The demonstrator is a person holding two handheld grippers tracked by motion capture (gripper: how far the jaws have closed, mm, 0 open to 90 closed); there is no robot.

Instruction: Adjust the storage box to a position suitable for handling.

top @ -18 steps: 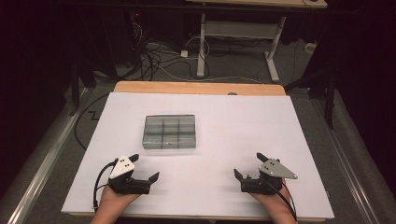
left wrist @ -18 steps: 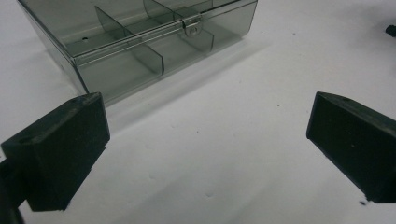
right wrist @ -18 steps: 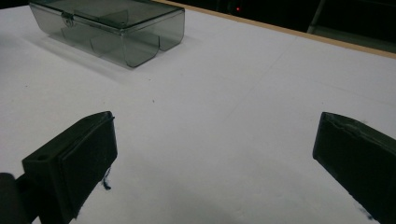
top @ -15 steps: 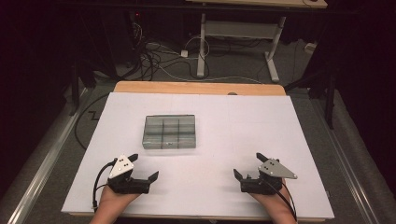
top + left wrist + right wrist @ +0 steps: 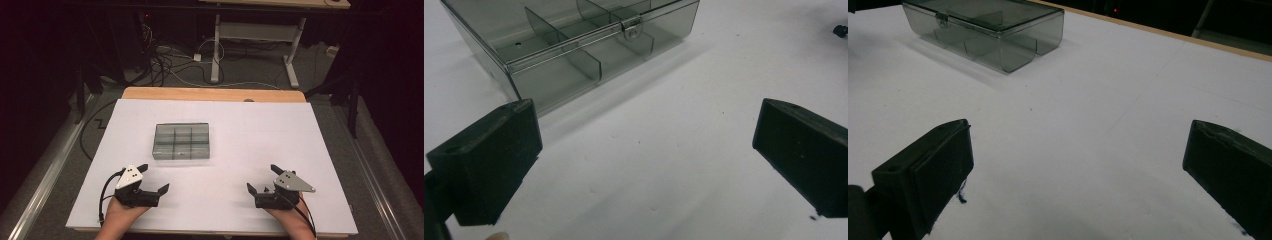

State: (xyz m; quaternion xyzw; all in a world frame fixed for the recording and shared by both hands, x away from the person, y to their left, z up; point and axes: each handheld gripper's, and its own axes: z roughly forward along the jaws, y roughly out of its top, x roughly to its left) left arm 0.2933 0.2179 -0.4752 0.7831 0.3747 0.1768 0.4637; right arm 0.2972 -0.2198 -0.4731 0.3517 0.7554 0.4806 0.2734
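A smoky clear plastic box [image 5: 181,141] with inner dividers and a shut lid lies on the white table sheet [image 5: 260,135], left of centre. Its front latch [image 5: 630,31] faces me in the left gripper view; in the right gripper view the box [image 5: 988,30] sits far off at upper left. My left gripper [image 5: 153,179] rests near the front edge, just below the box, jaws wide apart with nothing between them. My right gripper [image 5: 264,177] rests at the front right, well away from the box, also open and empty.
A bare wooden strip [image 5: 210,94] runs along the table's far edge. Beyond it lie floor cables [image 5: 170,65] and a white desk frame [image 5: 255,35]. A metal rail [image 5: 45,175] flanks the table on the left.
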